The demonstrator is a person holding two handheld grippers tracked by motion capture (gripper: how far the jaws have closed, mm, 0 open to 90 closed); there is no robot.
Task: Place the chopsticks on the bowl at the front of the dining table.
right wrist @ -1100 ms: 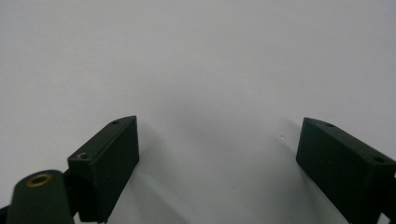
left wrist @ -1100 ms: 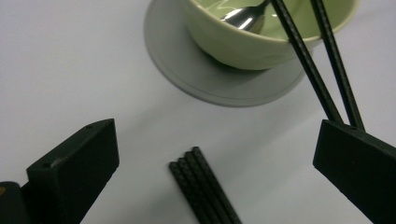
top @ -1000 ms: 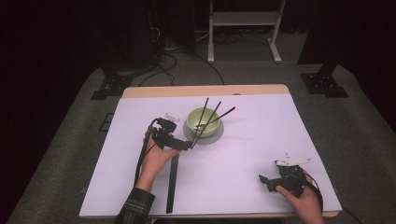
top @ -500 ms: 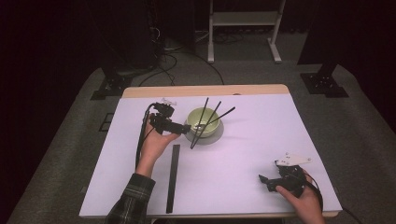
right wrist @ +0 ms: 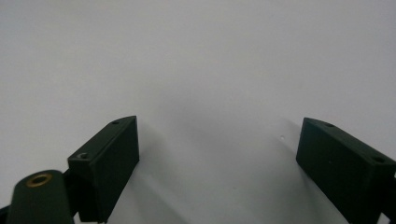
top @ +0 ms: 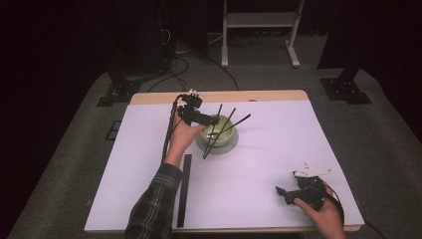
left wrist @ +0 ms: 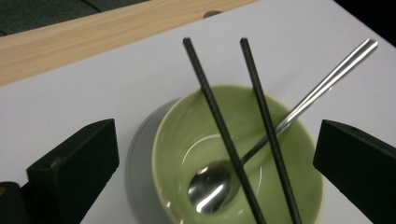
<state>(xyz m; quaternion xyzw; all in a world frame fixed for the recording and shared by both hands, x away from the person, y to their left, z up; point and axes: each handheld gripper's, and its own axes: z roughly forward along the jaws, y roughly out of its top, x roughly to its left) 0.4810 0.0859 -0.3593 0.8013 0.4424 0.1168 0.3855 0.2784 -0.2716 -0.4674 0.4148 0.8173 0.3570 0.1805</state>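
- Bowl [left wrist: 238,154]: round, glossy pale-green inside, grey outer wall, standing on a grey saucer [top: 209,147] near the far middle of the table [top: 259,164], whose top is a smooth, matte white sheet with a bare wood strip along the far edge.
- Chopsticks [left wrist: 243,121]: two thin, square-sectioned black sticks leaning across the bowl's rim.
- Spoon [left wrist: 210,189]: polished metal, its oval head lying in the bowl and its flat handle angled out over the rim.
- Left gripper [top: 198,117]: blocky black jaws spread wide, flanking the bowl and holding nothing.
- Right gripper [top: 291,193]: jaws apart over bare white table, near the front right corner.
- Strip [top: 183,190]: long, flat, black, lying by the plaid sleeve [top: 152,206].
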